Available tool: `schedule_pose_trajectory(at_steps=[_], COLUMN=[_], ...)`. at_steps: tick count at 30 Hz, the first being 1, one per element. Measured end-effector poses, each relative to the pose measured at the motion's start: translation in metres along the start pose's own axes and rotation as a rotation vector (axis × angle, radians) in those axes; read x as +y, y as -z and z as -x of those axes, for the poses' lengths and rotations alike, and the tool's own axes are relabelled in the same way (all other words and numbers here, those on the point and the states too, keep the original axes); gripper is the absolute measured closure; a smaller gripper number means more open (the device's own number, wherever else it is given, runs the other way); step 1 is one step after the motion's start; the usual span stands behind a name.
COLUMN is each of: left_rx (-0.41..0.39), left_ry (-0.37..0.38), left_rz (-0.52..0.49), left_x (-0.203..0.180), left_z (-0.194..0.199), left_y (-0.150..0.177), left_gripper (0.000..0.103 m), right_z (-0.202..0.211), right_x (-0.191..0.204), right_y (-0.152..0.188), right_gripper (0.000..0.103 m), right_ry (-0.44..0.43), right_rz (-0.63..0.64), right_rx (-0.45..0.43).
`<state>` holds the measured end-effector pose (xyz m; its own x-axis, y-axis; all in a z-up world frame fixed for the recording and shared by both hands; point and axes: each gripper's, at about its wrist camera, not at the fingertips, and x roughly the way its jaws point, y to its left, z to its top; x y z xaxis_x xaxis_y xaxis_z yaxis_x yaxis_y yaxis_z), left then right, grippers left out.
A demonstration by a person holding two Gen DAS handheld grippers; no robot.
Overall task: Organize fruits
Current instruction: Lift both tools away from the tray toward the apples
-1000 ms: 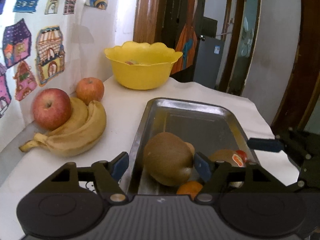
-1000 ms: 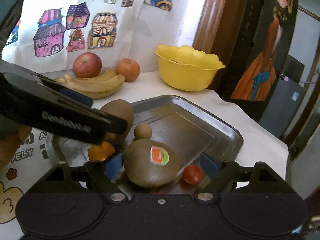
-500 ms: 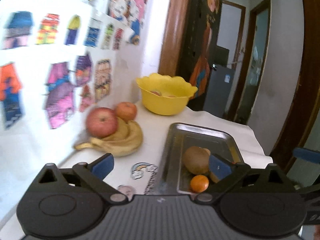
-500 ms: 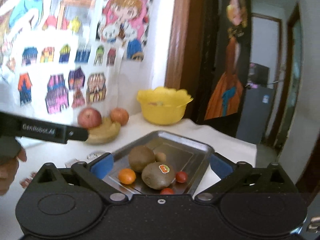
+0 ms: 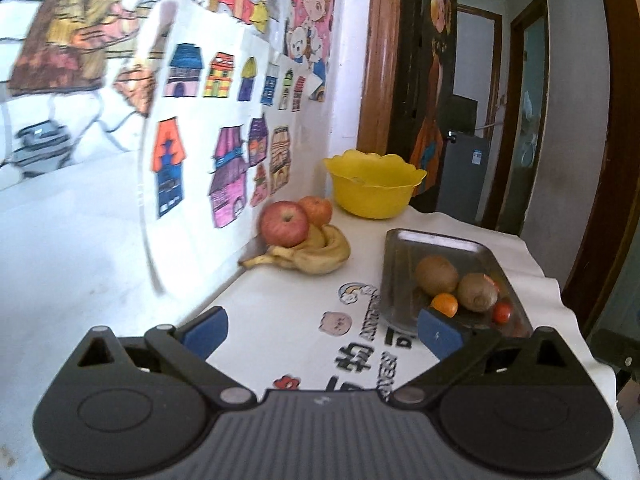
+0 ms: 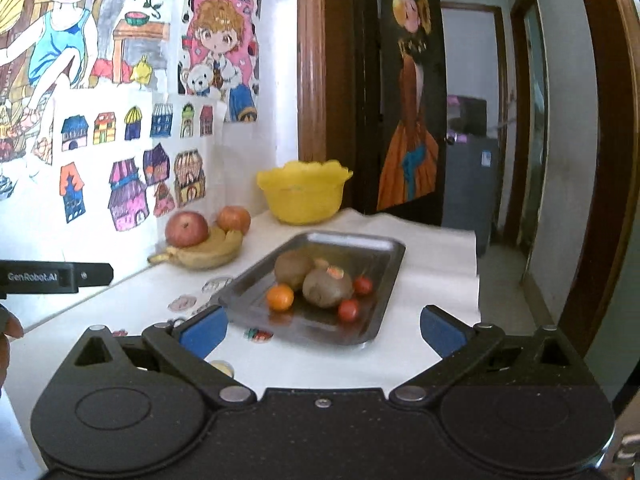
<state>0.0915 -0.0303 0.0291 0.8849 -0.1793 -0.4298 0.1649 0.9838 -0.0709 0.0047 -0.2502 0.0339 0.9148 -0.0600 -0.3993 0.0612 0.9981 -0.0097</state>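
Both grabbers, the left gripper (image 5: 322, 330) and the right gripper (image 6: 323, 330), are wide open and hold nothing. The kiwis (image 6: 327, 287), orange (image 6: 280, 297) and tomatoes (image 6: 349, 309) sit in the metal tray (image 6: 380, 264).

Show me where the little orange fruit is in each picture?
Left wrist view: the small round orange fruit lies at the near end of the metal tray, lower right, in front of two brown kiwis.
Right wrist view: it lies in the picture's middle, on the tray's near left side.
Shared landmark: the yellow plastic bowl behind the tray.
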Motion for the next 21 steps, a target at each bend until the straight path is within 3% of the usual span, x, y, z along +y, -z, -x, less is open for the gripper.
schedule_pose_trajectory(at_steps=[9,21], left_rx=[0.019,0.036], left_ry=[-0.032,-0.066], left_rz=[-0.031,-0.047], left_x=[0.006,0.007], left_z=[0.015,0.0], left_y=[0.011,-0.001], left_gripper=[0.0,0.0], right_z=[0.006,-0.008], right_x=[0.015,0.02], right_y=[0.011,-0.007], right_gripper=[0.001,0.001], right_ry=[-0.025,-0.053], right_rz=[-0.013,-0.004], right_rx=[0.055,0.067])
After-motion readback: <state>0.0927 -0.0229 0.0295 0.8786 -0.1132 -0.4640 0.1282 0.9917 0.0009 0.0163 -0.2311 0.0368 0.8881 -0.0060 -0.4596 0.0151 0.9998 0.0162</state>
